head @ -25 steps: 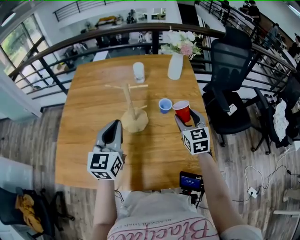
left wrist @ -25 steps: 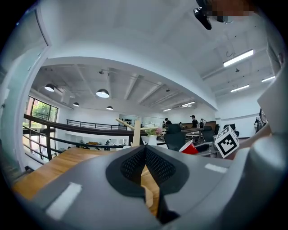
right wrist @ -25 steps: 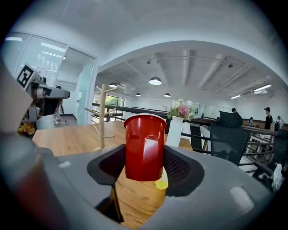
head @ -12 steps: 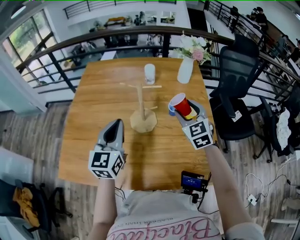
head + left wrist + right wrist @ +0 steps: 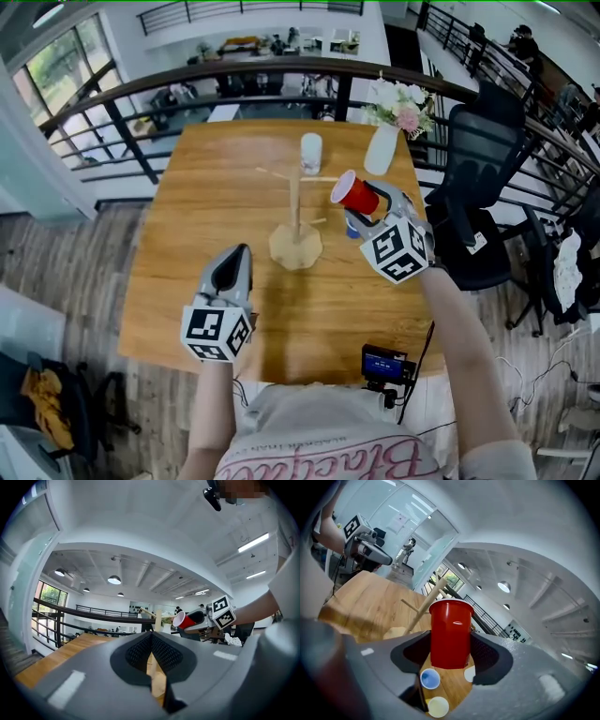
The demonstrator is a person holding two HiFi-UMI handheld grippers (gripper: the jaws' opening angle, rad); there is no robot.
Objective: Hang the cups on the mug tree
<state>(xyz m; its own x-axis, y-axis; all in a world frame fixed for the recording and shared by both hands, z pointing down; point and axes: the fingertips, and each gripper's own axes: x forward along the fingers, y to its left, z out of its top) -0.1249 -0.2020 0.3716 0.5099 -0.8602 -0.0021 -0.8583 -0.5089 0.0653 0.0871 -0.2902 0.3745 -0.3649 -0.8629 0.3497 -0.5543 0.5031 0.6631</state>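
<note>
Lettering in pink script runs across your shirt (image 5: pixel 319 455) at 6 o'clock in the head view, upside down and too unclear to read. The only other print is the black-and-white squares on the marker cubes (image 5: pixel 394 251) of your two grippers. Your right gripper (image 5: pixel 373 208) is clamped on the red cup (image 5: pixel 354 193), a plain glossy plastic cup with a rolled rim. It is lifted off the table (image 5: pixel 187 216) and tipped on its side, with its mouth toward the mug tree (image 5: pixel 294 202). The cup sits at 3 o'clock of the tree's post, close to an upper peg but apart from it. The tree is pale wood: a slim post with thin pegs on a round base, standing mid-table, and no cup hangs on it. Your left gripper (image 5: pixel 234 255) hovers at 7 o'clock of the base with its jaws together and nothing between them. A blue cup (image 5: pixel 430 678) stands on the table under the right gripper, mouth up. A clear cup (image 5: pixel 311 153) stands at 12 o'clock of the tree and a white vase of flowers (image 5: pixel 382 148) at 1 o'clock. A black office chair (image 5: pixel 478 178) sits beyond the table's 3 o'clock edge.
</note>
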